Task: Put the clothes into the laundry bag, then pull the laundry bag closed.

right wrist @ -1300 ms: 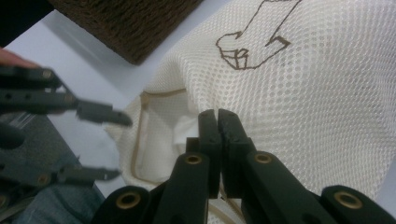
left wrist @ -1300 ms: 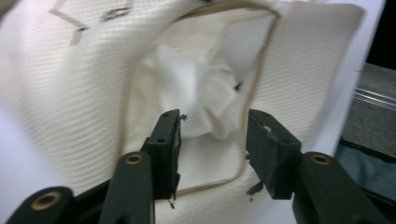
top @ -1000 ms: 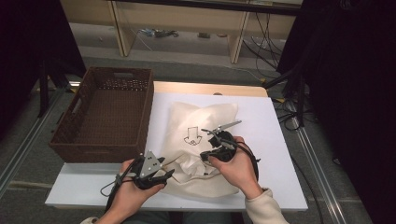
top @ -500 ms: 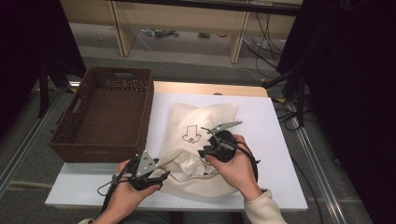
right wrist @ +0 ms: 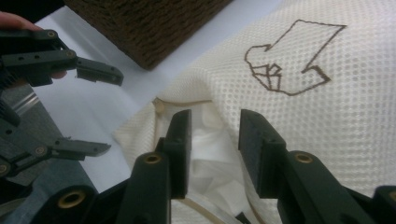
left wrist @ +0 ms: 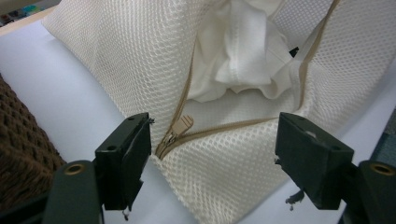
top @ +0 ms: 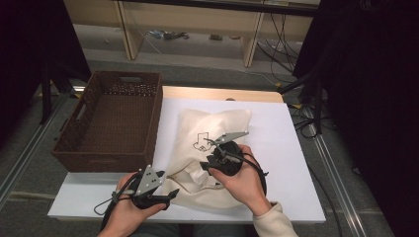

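Where the count stands: one mesh laundry bag (top: 210, 148), one wicker basket (top: 111, 123), one white surface (top: 291, 163), two hand-held grippers.

Mesh laundry bag: cream honeycomb netting, soft and rumpled, lying flat on the surface just right of the basket; its near end is bunched between the two hands.

Emblem (right wrist: 287, 58): one brown outlined figure stitched on the bag's upper face, angular in shape.

Zipper (left wrist: 233, 127): one tan tape running along the bag's near edge, parted into a wide mouth; one small tan pull tab (left wrist: 181, 126) sits at the closed end.

Contents: white folded cloth (left wrist: 243, 51) shows inside the mouth; how many pieces it is cannot be told.

Left hand-held gripper (top: 165, 196): released, its black block jaws having just spread wider; the bag's zipped corner lies between them with neither pad pressing it, at the near left edge of the bag.

Right hand-held gripper (top: 207, 163): released, its jaws having just parted; they stand over the bag's open mouth with a gap between the pads and no fabric pinched.

Wicker basket: dark brown, rectangular, woven, with a handle slot in the far wall; it stands at the surface's left side.

Surface: smooth, white, rectangular, with a wooden strip along the far edge.
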{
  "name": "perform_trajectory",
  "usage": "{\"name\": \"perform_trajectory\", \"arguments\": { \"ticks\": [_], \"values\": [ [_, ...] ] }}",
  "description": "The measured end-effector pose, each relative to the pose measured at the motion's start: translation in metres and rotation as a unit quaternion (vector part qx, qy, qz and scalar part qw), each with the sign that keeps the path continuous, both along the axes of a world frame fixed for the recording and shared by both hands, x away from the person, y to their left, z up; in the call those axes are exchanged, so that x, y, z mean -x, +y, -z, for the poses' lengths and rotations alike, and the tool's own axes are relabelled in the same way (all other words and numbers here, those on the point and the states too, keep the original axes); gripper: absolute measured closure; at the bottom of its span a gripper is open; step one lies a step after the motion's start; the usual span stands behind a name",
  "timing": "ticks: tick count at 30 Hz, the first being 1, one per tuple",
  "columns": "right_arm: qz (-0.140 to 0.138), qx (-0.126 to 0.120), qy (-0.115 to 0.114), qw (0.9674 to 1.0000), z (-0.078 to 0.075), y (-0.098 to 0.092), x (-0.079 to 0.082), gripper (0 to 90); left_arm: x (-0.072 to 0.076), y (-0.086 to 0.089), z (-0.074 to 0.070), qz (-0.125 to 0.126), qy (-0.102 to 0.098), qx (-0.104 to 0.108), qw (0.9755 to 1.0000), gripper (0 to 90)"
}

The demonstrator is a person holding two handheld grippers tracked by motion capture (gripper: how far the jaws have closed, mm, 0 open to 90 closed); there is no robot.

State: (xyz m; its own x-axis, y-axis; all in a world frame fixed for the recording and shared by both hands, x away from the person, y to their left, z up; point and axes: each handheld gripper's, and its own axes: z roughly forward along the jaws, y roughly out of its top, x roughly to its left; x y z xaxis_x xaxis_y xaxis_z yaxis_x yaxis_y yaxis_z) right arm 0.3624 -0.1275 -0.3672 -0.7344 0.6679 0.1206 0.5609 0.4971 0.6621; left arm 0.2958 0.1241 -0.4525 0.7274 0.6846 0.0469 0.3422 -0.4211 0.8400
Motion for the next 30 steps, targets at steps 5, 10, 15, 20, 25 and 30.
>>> {"name": "perform_trajectory", "arguments": {
  "ticks": [5,10,15,20,25,30],
  "values": [
    [0.016,-0.022,0.005,0.9996,0.002,0.006,0.003,62.0,0.007,0.012,0.002,-0.017,-0.001,0.028,0.9995,25.3],
    [0.006,-0.024,0.012,0.9996,0.001,0.009,0.003,60.2,0.011,0.019,0.004,-0.022,0.003,0.035,0.9991,25.1],
    [0.014,-0.026,0.01,0.9995,0.001,0.009,0.002,60.2,0.01,0.02,0.005,-0.022,0.0,0.027,0.9994,25.2],
    [0.01,-0.026,0.008,0.9996,0.0,0.007,0.002,60.2,0.011,0.017,0.006,-0.027,0.007,0.03,0.9991,25.2],
    [0.012,-0.025,0.01,0.9996,0.0,0.006,0.002,60.2,0.01,0.017,0.01,-0.03,0.017,0.03,0.999,25.3],
    [0.009,-0.024,0.013,0.9996,-0.002,0.006,0.002,60.0,0.008,0.018,0.008,-0.022,-0.004,0.021,0.9995,24.8]
  ]
}}
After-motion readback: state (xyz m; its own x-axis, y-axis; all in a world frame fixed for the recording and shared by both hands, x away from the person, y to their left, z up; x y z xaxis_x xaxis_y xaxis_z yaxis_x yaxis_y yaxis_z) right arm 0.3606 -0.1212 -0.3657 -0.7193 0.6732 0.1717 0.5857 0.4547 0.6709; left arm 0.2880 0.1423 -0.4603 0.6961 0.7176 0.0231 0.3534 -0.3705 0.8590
